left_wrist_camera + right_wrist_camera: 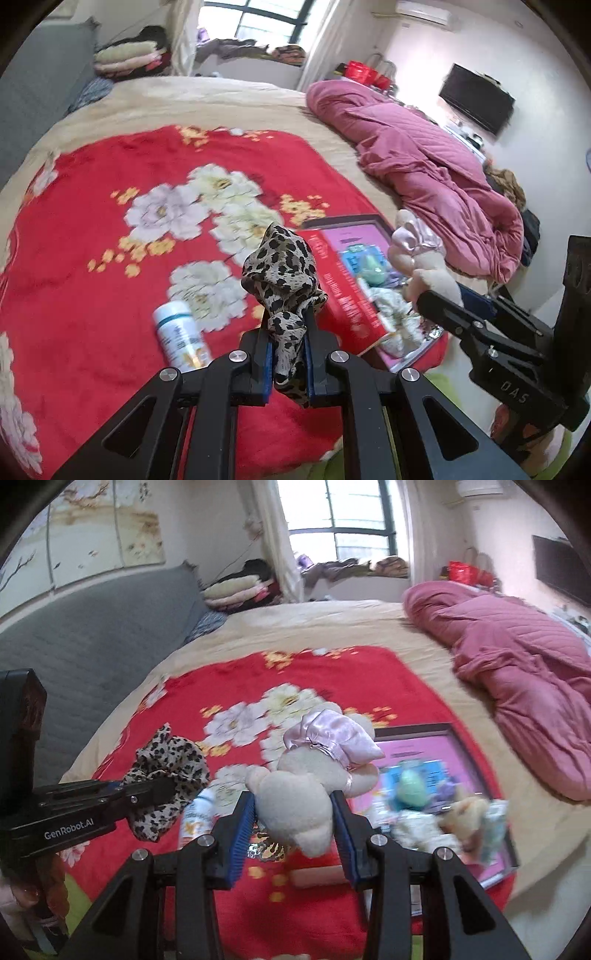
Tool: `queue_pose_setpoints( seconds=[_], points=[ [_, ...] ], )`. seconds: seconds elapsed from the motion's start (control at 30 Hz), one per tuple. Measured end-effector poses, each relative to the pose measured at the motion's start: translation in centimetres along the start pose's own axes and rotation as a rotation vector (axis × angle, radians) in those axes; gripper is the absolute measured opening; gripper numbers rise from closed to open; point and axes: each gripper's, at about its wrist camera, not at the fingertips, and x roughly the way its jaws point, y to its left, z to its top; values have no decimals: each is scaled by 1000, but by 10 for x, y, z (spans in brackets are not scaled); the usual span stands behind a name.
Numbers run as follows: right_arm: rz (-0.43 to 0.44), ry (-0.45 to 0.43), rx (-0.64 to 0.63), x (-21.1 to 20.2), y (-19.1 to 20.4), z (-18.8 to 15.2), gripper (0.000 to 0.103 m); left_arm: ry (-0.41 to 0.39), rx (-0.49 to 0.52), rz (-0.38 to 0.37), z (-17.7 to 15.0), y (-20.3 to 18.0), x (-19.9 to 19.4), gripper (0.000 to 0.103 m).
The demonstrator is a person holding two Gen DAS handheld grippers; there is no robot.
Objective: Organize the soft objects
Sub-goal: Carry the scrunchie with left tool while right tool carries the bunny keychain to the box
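Observation:
My left gripper [289,325] is shut on a leopard-print cloth [284,269], which bunches up above the fingertips; the same cloth [166,775] and gripper [162,788] show at the left of the right wrist view. My right gripper [293,805] is shut on a cream plush toy [306,786] in a pale pink satin dress, held above the bed; that toy [424,258] also appears at the right of the left wrist view. Both are lifted over a red flowered blanket [92,221]. A shallow red-sided box lid [443,760] with small soft items in it lies to the right.
A white bottle [181,339] lies on the blanket near the left gripper. A rolled pink quilt [424,166] runs along the bed's right side. A grey headboard [81,638] stands left, folded bedding [129,55] behind. A pinkish cylinder [317,877] lies below the toy.

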Motion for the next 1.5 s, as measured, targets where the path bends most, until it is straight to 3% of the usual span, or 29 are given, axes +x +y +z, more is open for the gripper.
queue_pose_setpoints(
  seconds=[0.43,0.67,1.03,1.27,1.47,1.5],
  points=[
    [-99,-71,98,-48,-91,6,42,10,124,-81,28,-93,29,13],
    [-124,-73,128,-52,-129,1,42,64,173,-108,35,-134,71,13],
    [-101,50,74,12,-153,-29,42,230,181,-96,34,-157,177,13],
    [-81,118,10,61,-154,-49,42,293,192,-69,23,-155,216,14],
    [-33,181,42,87,-160,-62,43,318,212,-65,16,-154,227,23],
    [-31,185,51,88,-161,-62,43,320,213,-62,16,-153,228,29]
  ],
)
